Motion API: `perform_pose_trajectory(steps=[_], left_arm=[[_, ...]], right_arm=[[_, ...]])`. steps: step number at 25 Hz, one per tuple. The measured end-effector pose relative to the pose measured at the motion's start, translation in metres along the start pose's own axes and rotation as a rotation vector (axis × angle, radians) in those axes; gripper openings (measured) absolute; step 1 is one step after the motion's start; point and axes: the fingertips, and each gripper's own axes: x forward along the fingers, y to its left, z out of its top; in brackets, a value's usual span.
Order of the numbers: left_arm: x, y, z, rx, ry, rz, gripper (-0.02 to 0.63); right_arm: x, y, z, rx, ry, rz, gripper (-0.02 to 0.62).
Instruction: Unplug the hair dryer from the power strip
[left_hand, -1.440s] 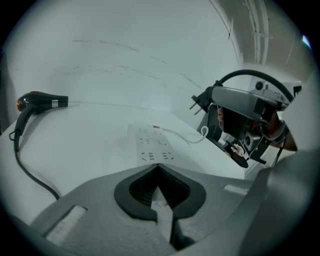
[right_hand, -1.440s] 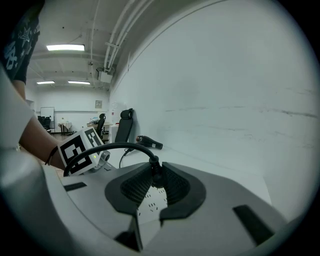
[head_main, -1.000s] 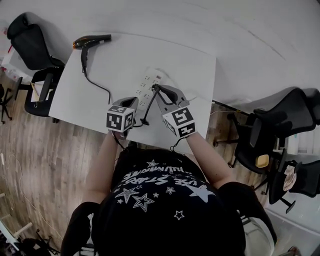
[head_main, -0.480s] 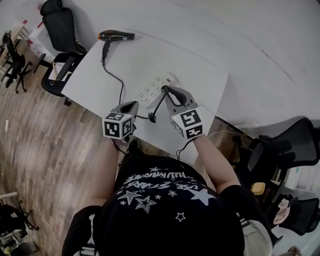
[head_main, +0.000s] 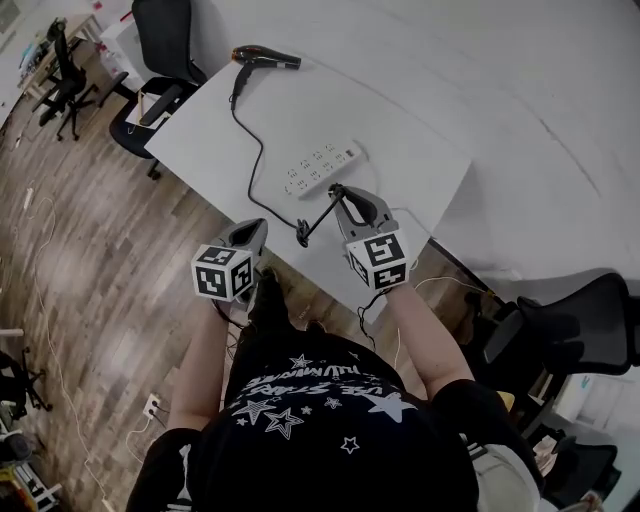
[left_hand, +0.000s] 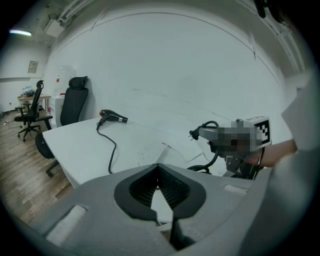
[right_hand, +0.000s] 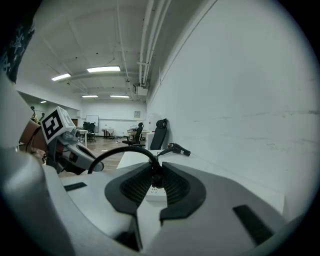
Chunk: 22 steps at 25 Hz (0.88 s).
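From overhead we look steeply down on the worktop (head_main: 200, 140); both gripper views skim low across it, sharing the dryer (head_main: 265, 57), upper left overhead.

L gripper (head_main: 256, 228): I hold it at the table's (head_main: 400, 140) near edge, jaws closed tip to tip, nothing in them | R gripper (head_main: 337, 192): raised over the table just inside that edge, jaws clamped on the plug (right_hand: 156, 172) | left forearm (head_main: 205, 340), right forearm (head_main: 420, 330): both stretched toward the table

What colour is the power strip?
White power strip; it shows best in the head view.
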Motion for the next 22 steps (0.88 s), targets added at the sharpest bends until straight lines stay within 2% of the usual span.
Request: perform_pose_trajectory(steps=[4, 10, 22], left_arm=[[-0.025, -0.004, -0.018, -0.068, -0.028, 0.039, 0.006], [-0.048, -0.010, -0.027, -0.131, -0.089, 0.049, 0.007], [-0.123, -0.012, -0.072, -0.196, -0.120, 0.054, 0.007]], right_arm=[[-0.009, 0.010, -0.014, 0.027, 0.015, 0.030, 0.069], [-0.010, 0.016, -0.028, 0.035, 0.041, 0.021, 0.067], [-0.027, 0.073, -0.030, -0.023, 0.074, -0.015, 0.069]])
